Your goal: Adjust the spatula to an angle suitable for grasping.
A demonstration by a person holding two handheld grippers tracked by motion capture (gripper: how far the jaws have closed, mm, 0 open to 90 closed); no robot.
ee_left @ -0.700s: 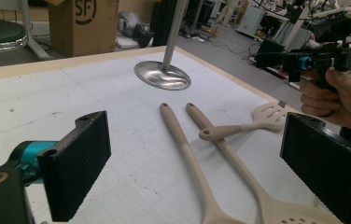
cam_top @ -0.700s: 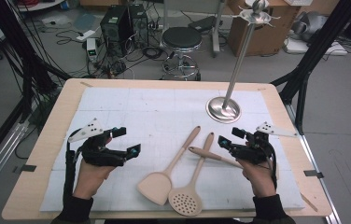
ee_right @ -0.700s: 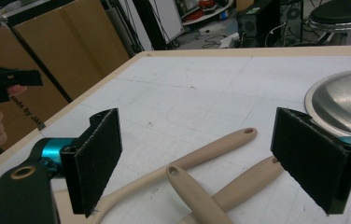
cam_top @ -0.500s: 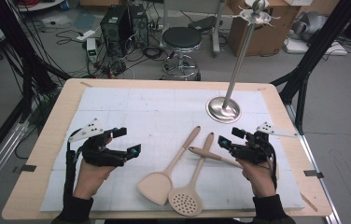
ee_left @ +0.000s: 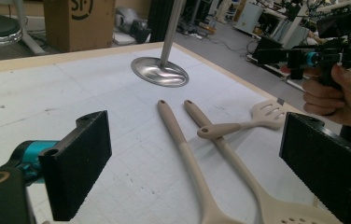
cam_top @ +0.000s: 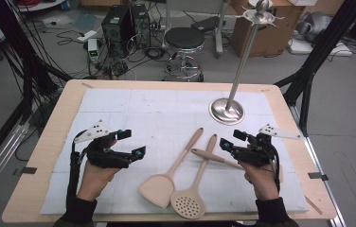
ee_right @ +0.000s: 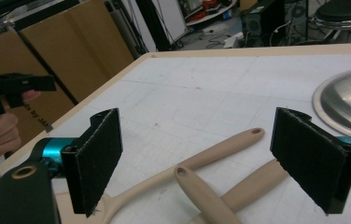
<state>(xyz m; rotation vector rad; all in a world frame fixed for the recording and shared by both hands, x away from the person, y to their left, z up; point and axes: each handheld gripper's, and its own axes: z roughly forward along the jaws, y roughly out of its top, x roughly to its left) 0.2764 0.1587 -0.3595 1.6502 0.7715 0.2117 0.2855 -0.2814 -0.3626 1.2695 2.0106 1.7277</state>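
Both grippers, left (cam_top: 131, 143) and right (cam_top: 229, 139), stand wide apart, holding and touching nothing. Three wooden utensils (cam_top: 192, 163) lie between them, at the right gripper's 9 o'clock.

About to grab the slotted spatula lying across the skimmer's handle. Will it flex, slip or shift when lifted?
The slotted spatula looks rigid and probably light. Its smooth, rounded handle may slip in the right claw. Resting on the skimmer, it could pivot and nudge it.

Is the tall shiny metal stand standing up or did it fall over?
Standing up. The metal stand rises straight from its round base, which sits flat on the white mat beyond the three wooden utensils.
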